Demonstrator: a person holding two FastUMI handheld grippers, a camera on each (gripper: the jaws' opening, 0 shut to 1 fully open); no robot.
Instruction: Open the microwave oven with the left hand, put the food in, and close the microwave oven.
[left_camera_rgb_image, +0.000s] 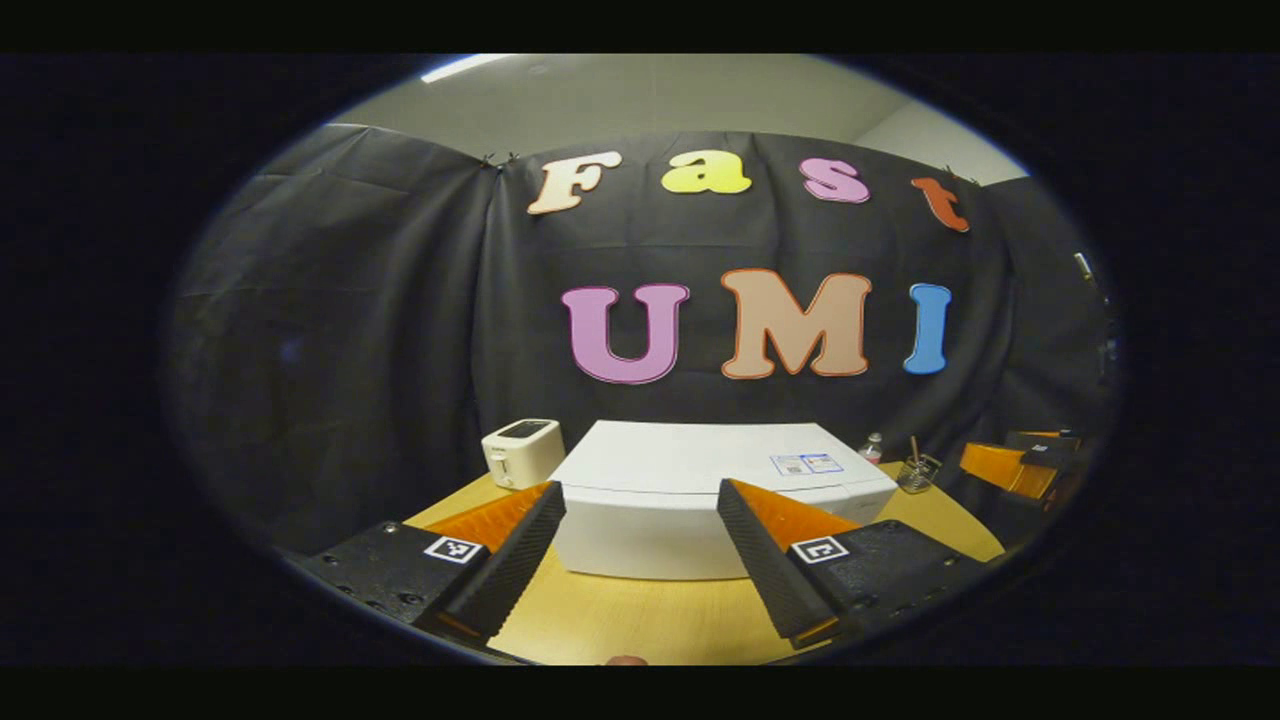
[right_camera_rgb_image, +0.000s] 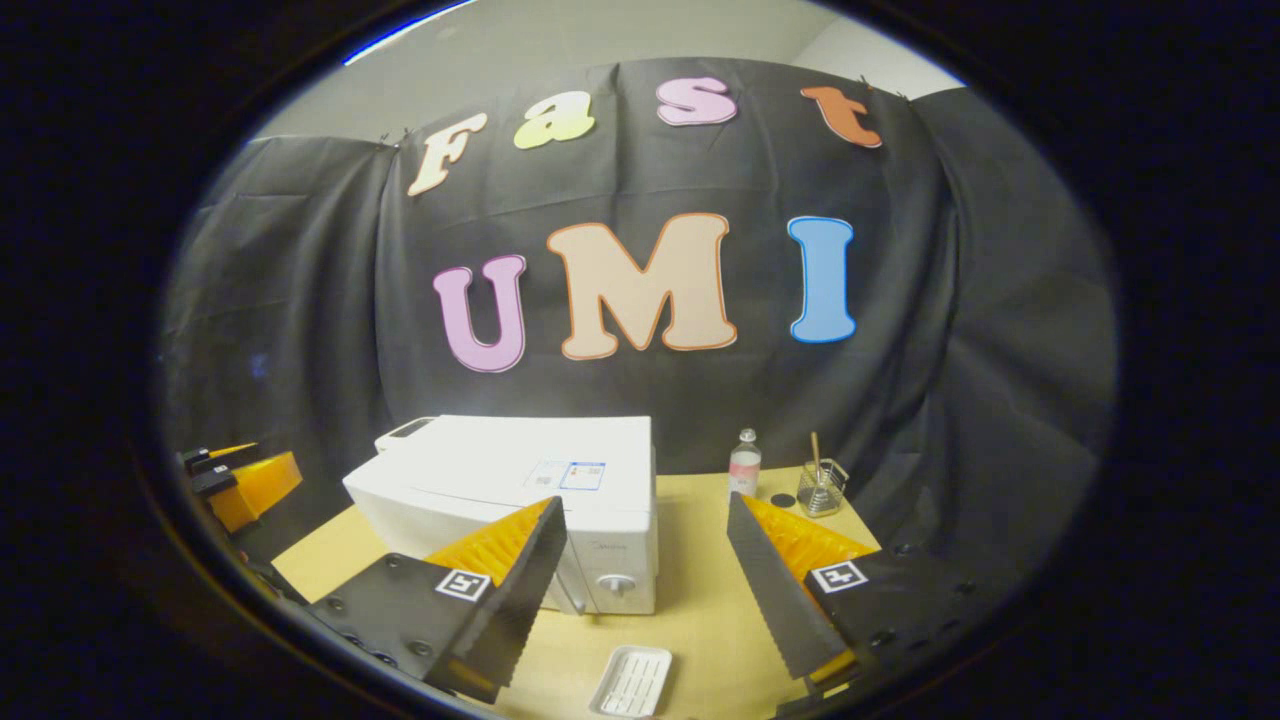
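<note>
Looking along my left gripper (left_camera_rgb_image: 640, 545), I am seeing its two fingers spread wide with nothing between them, hovering above the wooden table (left_camera_rgb_image: 650, 620) in front of the white microwave oven (left_camera_rgb_image: 700, 495). The oven is sitting at the table's middle with its door closed. One sticker (left_camera_rgb_image: 806, 464) is lying on its top, the print too small for me to read. One white toaster (left_camera_rgb_image: 522, 452) is standing just beside the oven.

My right gripper (right_camera_rgb_image: 645, 560) is likewise hanging released, fingers well apart, gripping nothing. From this side I am seeing the oven's front corner with one round knob (right_camera_rgb_image: 617, 584), and faint brand lettering above it that I cannot make out. One white ridged tray (right_camera_rgb_image: 632, 681) is lying on the table before the oven, between the fingers. One small bottle (right_camera_rgb_image: 744, 463) and one wire holder (right_camera_rgb_image: 822, 488) with a stick in it are standing near the cloth wall.
</note>
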